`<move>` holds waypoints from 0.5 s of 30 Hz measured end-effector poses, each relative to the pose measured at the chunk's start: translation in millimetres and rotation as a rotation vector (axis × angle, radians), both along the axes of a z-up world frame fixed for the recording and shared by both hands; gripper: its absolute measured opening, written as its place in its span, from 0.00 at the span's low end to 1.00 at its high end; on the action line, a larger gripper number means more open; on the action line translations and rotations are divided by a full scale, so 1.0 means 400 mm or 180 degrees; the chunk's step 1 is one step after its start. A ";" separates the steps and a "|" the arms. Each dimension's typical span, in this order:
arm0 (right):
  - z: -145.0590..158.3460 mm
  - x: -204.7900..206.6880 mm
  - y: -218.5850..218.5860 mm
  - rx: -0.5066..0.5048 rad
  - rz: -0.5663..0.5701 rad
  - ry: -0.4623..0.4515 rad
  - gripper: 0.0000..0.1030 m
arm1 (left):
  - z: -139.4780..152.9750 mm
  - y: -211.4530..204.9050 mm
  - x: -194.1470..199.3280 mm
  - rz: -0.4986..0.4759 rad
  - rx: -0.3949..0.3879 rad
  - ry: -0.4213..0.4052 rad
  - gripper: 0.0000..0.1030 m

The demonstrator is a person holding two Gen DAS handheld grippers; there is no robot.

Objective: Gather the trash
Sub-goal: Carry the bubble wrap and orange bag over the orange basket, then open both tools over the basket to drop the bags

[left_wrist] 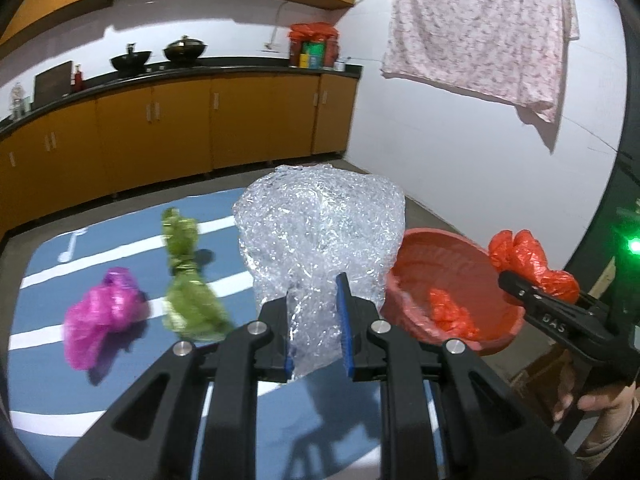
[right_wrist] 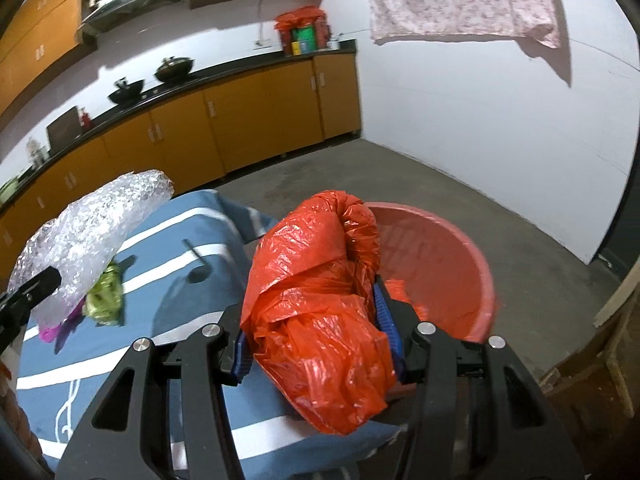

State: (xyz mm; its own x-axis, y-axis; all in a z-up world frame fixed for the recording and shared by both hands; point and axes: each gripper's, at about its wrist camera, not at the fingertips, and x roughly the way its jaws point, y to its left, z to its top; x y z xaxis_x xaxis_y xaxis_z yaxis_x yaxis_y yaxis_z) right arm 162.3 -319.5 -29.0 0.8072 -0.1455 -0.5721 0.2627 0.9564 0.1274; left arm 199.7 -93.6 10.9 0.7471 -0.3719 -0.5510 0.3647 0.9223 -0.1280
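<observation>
My left gripper (left_wrist: 316,320) is shut on a clear bubble-wrap wad (left_wrist: 320,236) and holds it up above the blue cloth; the wad also shows in the right wrist view (right_wrist: 92,224). My right gripper (right_wrist: 316,336) is shut on a crumpled red plastic bag (right_wrist: 320,312), held beside the red basin (right_wrist: 452,248). In the left wrist view the right gripper (left_wrist: 520,284) holds that bag (left_wrist: 524,260) over the basin's rim (left_wrist: 404,276). A red scrap (left_wrist: 452,312) lies inside the basin. A magenta bag (left_wrist: 100,312) and a green bag (left_wrist: 188,288) lie on the cloth.
The blue cloth with white stripes (left_wrist: 52,264) covers a low surface. The basin stands on the concrete floor (right_wrist: 520,200) to its right. Orange kitchen cabinets (left_wrist: 180,128) run along the back. A floral cloth (left_wrist: 480,32) hangs on the white wall. Wooden pieces (right_wrist: 616,320) stand far right.
</observation>
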 end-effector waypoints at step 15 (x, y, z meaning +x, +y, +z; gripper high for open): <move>-0.018 0.010 -0.134 0.0031 -0.0368 -0.0064 0.50 | -0.045 -0.259 0.033 -0.0449 -0.0100 0.0144 0.18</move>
State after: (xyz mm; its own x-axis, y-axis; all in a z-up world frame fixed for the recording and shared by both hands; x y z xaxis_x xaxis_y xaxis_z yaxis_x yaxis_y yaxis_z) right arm 166.1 -373.2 -36.2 0.7967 -0.2328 -0.5577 0.3685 0.9186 0.1429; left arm 212.7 -197.1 -7.3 0.6609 -0.4891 -0.5692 0.4837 0.8575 -0.1753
